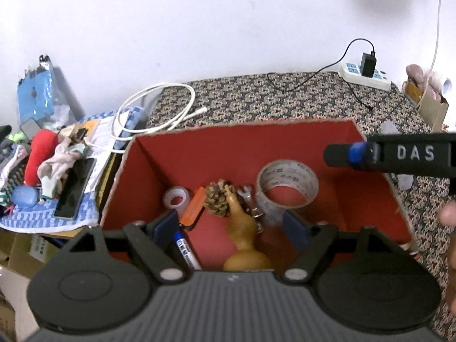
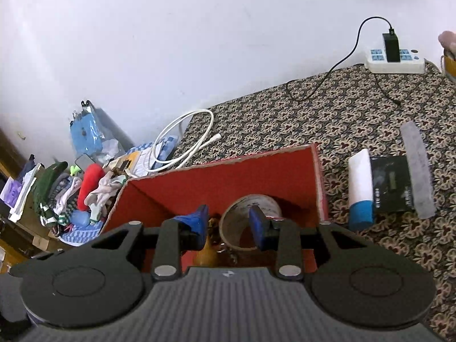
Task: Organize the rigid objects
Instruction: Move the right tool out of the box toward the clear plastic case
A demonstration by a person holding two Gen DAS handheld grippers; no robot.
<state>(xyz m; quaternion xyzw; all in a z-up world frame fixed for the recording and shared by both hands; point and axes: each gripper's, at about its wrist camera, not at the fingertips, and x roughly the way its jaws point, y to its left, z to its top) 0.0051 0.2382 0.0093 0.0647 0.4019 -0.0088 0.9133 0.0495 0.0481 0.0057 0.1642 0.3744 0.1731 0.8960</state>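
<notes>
From my left wrist camera, the left gripper [image 1: 230,228] hangs over the red cardboard box [image 1: 370,188] with its jaws spread wide and nothing between the pads. Down in the box I see a big roll of clear packing tape [image 1: 287,183], a small tape roll [image 1: 176,197], an orange utility knife [image 1: 192,209], a pine cone [image 1: 219,201], a yellow gourd [image 1: 245,242] lying against the cone, a small wrench [image 1: 250,201] just beside them, and a blue marker [image 1: 186,252] near the left finger. The other gripper's black side crosses the right edge above the box.

From my right wrist camera, the right gripper [image 2: 229,223] sits above the same box with its jaws parted and empty; the packing tape shows through the gap. On the patterned cloth [image 2: 285,114] to the right of the box lie a white-and-blue lint roller [image 2: 361,189], a black packet [image 2: 392,183] touching it, and a clear ruler [image 2: 419,168] across that packet.
</notes>
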